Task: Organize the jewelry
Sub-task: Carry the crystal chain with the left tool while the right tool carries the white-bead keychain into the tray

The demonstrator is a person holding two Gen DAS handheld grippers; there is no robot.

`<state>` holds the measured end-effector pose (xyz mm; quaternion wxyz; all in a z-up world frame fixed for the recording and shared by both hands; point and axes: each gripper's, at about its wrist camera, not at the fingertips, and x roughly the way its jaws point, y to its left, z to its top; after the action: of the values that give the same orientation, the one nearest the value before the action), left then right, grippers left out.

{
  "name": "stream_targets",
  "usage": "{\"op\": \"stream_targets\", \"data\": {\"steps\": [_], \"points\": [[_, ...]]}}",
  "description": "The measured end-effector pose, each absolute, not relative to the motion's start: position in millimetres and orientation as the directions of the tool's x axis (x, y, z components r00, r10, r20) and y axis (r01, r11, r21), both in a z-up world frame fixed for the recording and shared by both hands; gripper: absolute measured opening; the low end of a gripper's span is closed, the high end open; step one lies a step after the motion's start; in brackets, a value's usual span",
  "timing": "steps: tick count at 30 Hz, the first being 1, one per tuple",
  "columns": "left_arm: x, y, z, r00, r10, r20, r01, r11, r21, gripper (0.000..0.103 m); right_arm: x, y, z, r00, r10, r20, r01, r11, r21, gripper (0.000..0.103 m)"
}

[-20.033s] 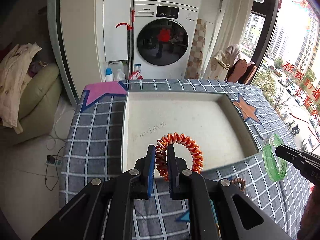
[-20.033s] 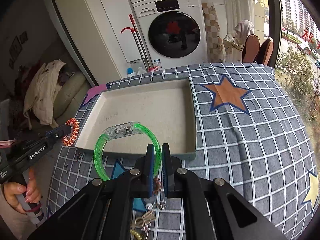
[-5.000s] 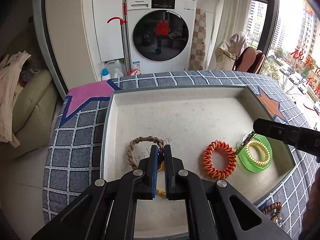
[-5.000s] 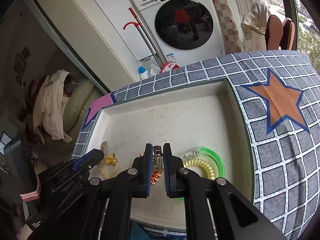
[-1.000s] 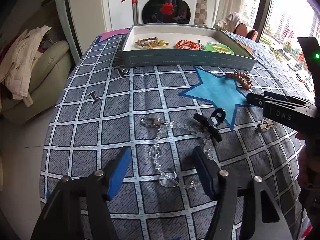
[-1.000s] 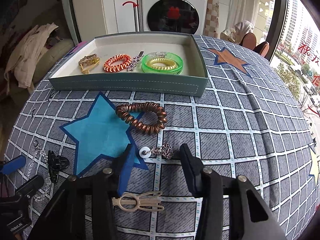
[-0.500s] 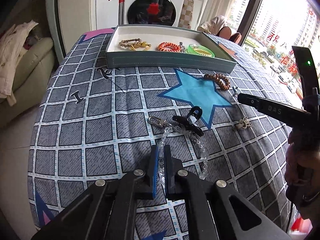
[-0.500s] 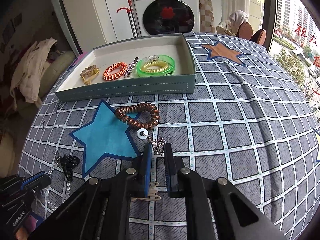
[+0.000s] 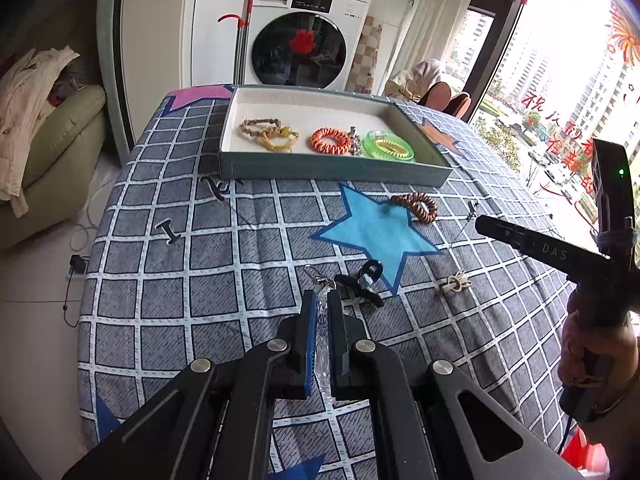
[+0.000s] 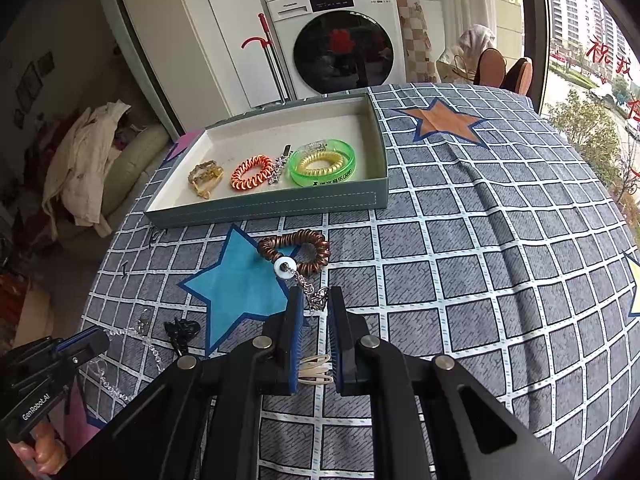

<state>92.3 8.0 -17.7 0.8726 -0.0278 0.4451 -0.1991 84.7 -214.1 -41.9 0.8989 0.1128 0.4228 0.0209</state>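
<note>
My left gripper [image 9: 321,300] is shut on a clear crystal bead chain [image 9: 322,344] and holds it above the checked cloth; it also shows in the right wrist view [image 10: 86,342] with the chain [image 10: 150,350] hanging from it. My right gripper [image 10: 314,298] is shut on a silver chain with a white disc charm [image 10: 285,268], lifted over the cloth; it also shows in the left wrist view [image 9: 482,222]. The grey tray [image 10: 280,204] holds a braided bracelet [image 10: 205,174], an orange coil [image 10: 250,172], a silver clip [image 10: 280,164] and a green bangle [image 10: 322,162].
A brown coil hair tie [image 10: 308,248], a black claw clip [image 9: 360,284] and a beige clip [image 9: 454,282] lie on the cloth. A washing machine [image 9: 300,40] stands behind the table, a sofa with clothes [image 9: 36,120] at the left, a window at the right.
Both grippers have closed from open a second ago, each on its chain, and have risen from the cloth. The views have pulled back from the table.
</note>
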Motion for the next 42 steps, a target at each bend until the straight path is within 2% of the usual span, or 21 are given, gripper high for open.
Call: {"op": "stream_targets", "data": {"steps": [24,42], "points": [[158,3,52,0.607,-0.444,-0.659,0.384,0.89,-0.246,0.025,113,-213,8,0.692,0.174,-0.7,-0.007,0.972,0.235,0.013],[264,-30,56,0.62,-0.423,-0.66,0.377,0.899,-0.222,0.025,207,-213,10,0.679,0.157,-0.717,-0.005,0.978,0.21,0.013]]}}
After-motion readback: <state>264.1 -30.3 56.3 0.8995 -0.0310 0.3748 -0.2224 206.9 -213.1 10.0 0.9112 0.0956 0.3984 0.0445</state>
